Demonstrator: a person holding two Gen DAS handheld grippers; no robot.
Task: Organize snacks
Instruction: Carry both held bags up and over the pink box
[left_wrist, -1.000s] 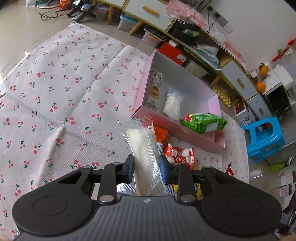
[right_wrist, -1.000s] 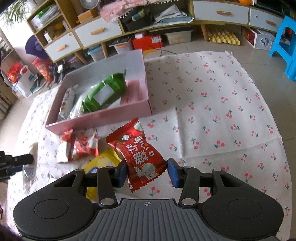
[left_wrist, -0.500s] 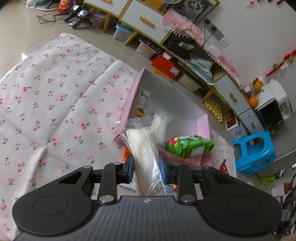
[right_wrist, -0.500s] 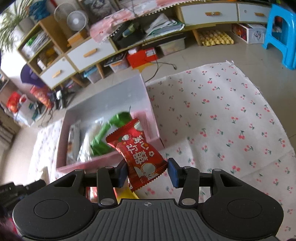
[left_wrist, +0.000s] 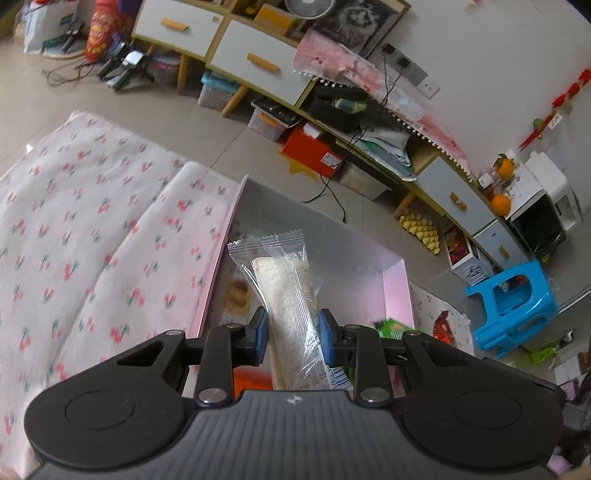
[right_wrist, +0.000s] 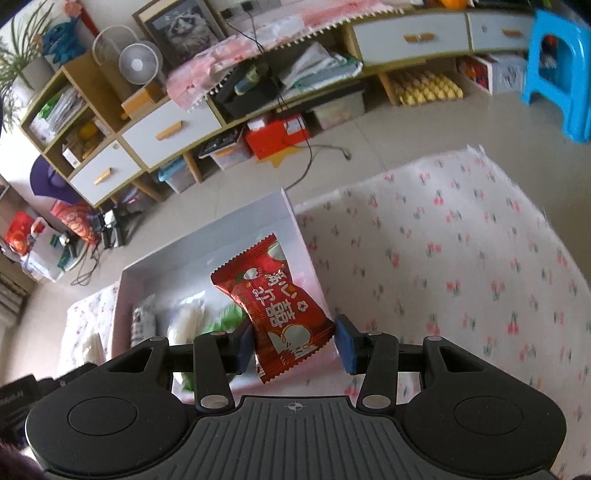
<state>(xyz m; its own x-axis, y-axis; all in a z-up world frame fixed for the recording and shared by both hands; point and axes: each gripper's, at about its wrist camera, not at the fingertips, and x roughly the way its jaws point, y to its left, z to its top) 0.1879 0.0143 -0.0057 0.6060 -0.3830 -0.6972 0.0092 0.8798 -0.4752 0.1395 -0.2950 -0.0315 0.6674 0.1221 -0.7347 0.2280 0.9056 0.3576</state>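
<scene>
My left gripper (left_wrist: 291, 334) is shut on a clear-wrapped pale snack bar (left_wrist: 284, 291), held upright above the pink box (left_wrist: 218, 254). Inside that box lie a biscuit pack (left_wrist: 236, 295) and a green packet (left_wrist: 393, 326). My right gripper (right_wrist: 293, 341) is shut on a red candy packet (right_wrist: 277, 302) with white characters, hanging over the same pink box (right_wrist: 295, 229). In the right wrist view the box holds a white packet (right_wrist: 188, 317), a patterned packet (right_wrist: 142, 321) and a green packet (right_wrist: 227, 317). The other gripper's black body (right_wrist: 22, 398) shows at the lower left.
The box sits on a white cherry-print cloth (left_wrist: 92, 236) spread over the tiled floor. Behind it runs a low cabinet (left_wrist: 255, 55) with white drawers, storage bins and a red box (left_wrist: 310, 147). A blue plastic stool (left_wrist: 513, 306) stands to the right.
Both grippers have carried their snacks forward from over the loose packets on the cloth to above the pink box. The cloth's near part and the loose snacks have dropped out of view.
</scene>
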